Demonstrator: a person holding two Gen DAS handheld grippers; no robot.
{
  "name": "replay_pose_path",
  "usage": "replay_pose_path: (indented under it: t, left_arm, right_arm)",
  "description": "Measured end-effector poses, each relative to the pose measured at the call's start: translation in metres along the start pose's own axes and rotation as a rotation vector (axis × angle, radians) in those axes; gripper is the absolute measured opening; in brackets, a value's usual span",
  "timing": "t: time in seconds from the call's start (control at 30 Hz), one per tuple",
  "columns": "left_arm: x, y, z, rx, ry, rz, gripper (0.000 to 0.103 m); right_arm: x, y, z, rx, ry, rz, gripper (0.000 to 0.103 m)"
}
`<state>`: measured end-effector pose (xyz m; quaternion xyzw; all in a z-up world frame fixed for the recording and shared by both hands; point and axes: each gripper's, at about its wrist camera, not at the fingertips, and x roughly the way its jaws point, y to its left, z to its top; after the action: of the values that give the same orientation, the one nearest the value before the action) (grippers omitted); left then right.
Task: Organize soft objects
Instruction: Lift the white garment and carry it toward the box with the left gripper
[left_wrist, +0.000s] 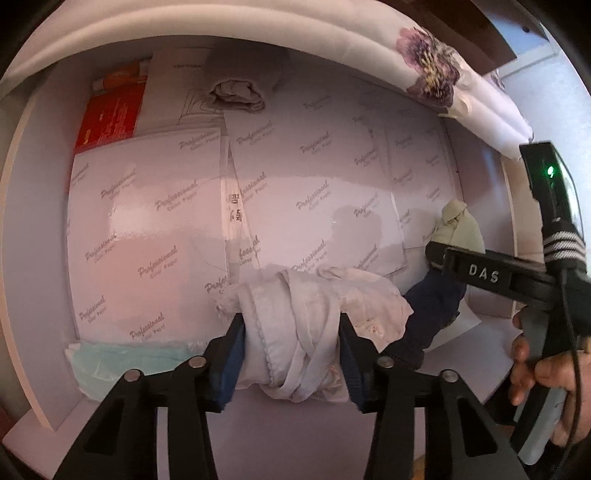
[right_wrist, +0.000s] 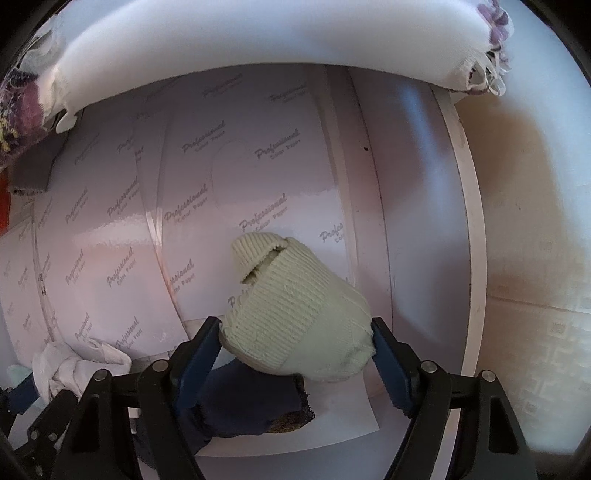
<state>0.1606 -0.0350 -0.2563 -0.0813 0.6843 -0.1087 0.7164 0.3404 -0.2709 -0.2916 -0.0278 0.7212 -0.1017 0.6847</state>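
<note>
The left gripper pinches a white cloth bundle while the right gripper clamps a cream sock roll (a navy sock lies just beneath).

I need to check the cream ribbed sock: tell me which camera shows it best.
The right wrist view: the cream ribbed sock fills the middle, between the right gripper's pads. The left wrist view shows only a small part of it, behind that gripper.

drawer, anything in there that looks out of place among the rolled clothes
Yes: a red booklet and a white printed leaflet lie in the far left corner of the drawer, flat paper goods among rolled soft items such as the grey bundle.
</note>
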Motion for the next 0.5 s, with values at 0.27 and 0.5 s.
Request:
replay_pose_path:
  t: [0.27,0.5]
  left_arm:
    - [-0.029,0.008,-0.007,-0.033,-0.05,-0.023,0.04]
    - [-0.077,0.017,-0.009,-0.082,-0.148,-0.086,0.04]
  right_arm:
    - [-0.003,0.003,0.001,-0.013,-0.003,-0.009,0.08]
    - [-0.004,0.003,-0.001,-0.014,-0.004,-0.009,0.08]
